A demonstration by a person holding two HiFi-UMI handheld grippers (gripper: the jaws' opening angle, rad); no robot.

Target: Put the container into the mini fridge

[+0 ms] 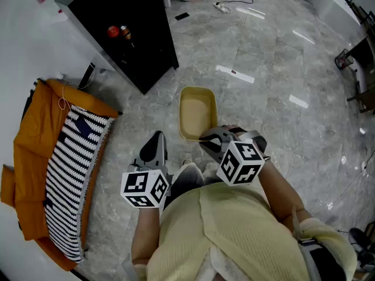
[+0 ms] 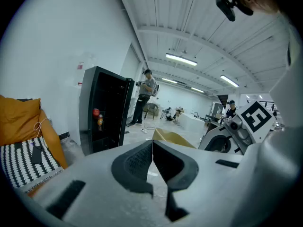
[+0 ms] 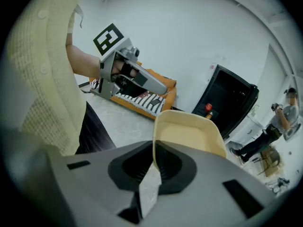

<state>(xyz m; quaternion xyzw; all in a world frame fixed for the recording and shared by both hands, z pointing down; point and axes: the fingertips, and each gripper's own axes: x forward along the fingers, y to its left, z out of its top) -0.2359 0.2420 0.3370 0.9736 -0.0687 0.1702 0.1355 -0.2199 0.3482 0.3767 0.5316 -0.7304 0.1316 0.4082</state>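
At the bottom centre of the head view, the person's pale yellow knit top (image 1: 234,233) is filling the near frame, and both grippers are reaching out just above it.

The left gripper (image 1: 157,140) is sitting clenched, its jaws pressed together on nothing, as the left gripper view (image 2: 152,161) confirms.

The right gripper (image 1: 206,140) is grasping the near rim of the beige container (image 1: 197,113); in the right gripper view (image 3: 154,161) the rim is running between the pads. The container (image 3: 187,134) is projecting forward from the jaws, open side up, at frame centre over the grey marble floor (image 1: 281,98).

An orange cushion with striped fabric (image 1: 58,157) is lying at the left edge.

Well apart, at upper left, the black mini fridge (image 1: 126,45) is standing open, showing a red item (image 1: 113,31) and a bottle (image 1: 125,34).
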